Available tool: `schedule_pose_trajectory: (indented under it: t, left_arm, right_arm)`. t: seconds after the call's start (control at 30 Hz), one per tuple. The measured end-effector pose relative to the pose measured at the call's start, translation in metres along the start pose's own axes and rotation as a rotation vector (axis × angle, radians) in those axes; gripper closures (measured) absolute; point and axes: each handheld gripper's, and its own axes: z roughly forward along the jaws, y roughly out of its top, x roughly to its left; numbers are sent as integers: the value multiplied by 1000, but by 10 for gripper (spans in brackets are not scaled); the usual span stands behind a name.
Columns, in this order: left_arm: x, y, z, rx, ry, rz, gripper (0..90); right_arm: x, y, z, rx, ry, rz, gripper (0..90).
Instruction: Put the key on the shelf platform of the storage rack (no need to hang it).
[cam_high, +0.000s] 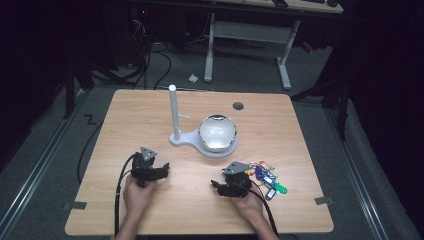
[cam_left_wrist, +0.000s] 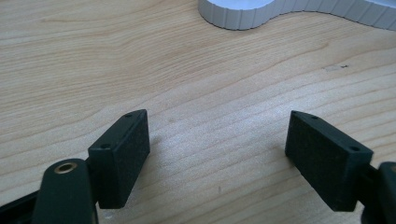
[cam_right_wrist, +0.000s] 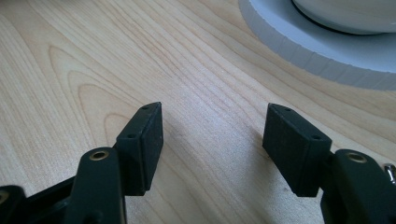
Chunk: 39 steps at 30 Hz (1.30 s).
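Observation:
A white stand (cam_high: 182, 139) sits mid-table, with an upright post (cam_high: 173, 110) and a round base carrying a shiny metal bowl (cam_high: 217, 132). A bunch of coloured keys and tags (cam_high: 268, 179) lies right of my right gripper (cam_high: 216, 186). My left gripper (cam_high: 162, 170) rests low on the wood at the front left. In the left gripper view the jaws stand wide apart over bare wood (cam_left_wrist: 215, 140), with the stand's base edge (cam_left_wrist: 243, 16) ahead. In the right gripper view the jaws are also apart, empty (cam_right_wrist: 212, 140), with the base rim (cam_right_wrist: 322, 49) ahead at the right.
The wooden table (cam_high: 150, 210) has a round grey grommet (cam_high: 238, 105) at the back. Black cables trail from both grippers toward the front edge. A white desk frame (cam_high: 250, 35) and floor cables stand beyond the table.

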Motion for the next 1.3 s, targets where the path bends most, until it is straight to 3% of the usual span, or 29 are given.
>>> schedule_pose_trajectory:
  t: [0.97,1.3]
  left_arm:
    - [0,0,0,2,0,0,222]
    - [0,0,0,1,0,-4,222]
  right_arm:
    - [-1,0,0,1,-5,7,363]
    - [-3,0,-3,20,-8,27,397]
